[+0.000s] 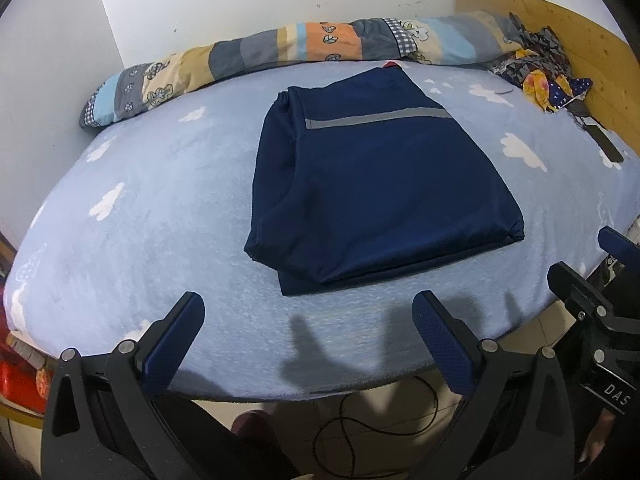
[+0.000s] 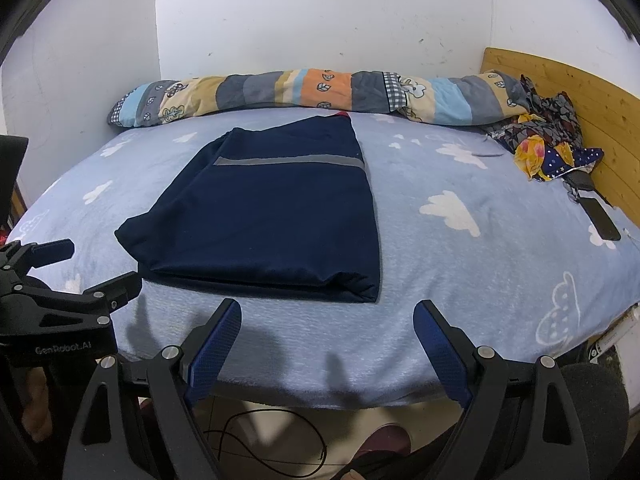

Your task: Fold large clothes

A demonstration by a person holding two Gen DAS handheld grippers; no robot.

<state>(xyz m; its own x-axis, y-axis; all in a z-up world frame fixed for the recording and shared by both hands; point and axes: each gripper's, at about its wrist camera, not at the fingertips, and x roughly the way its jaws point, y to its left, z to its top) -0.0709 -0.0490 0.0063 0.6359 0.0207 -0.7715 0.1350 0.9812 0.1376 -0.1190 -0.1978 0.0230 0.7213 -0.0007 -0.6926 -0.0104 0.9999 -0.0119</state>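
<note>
Folding looks finished to me, since the navy fabric garment with its grey reflective stripe (image 1: 372, 184) lies as a flat rectangle mid-bed on the pale-blue cloud-print fleece sheet (image 1: 160, 200), while my left gripper (image 1: 308, 344) and right gripper (image 2: 328, 344) hover wide and empty at its near edge.

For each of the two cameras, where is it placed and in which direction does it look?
Left wrist: sits on the left gripper at the bed's near edge, facing the wall across the folded navy garment; its open fingers and the right gripper show.
Right wrist: sits on the right gripper, facing the same way; its open fingers and the left gripper show.
Shared: the garment, cloud-print bedsheet, patchwork quilt roll, wooden headboard.
</note>
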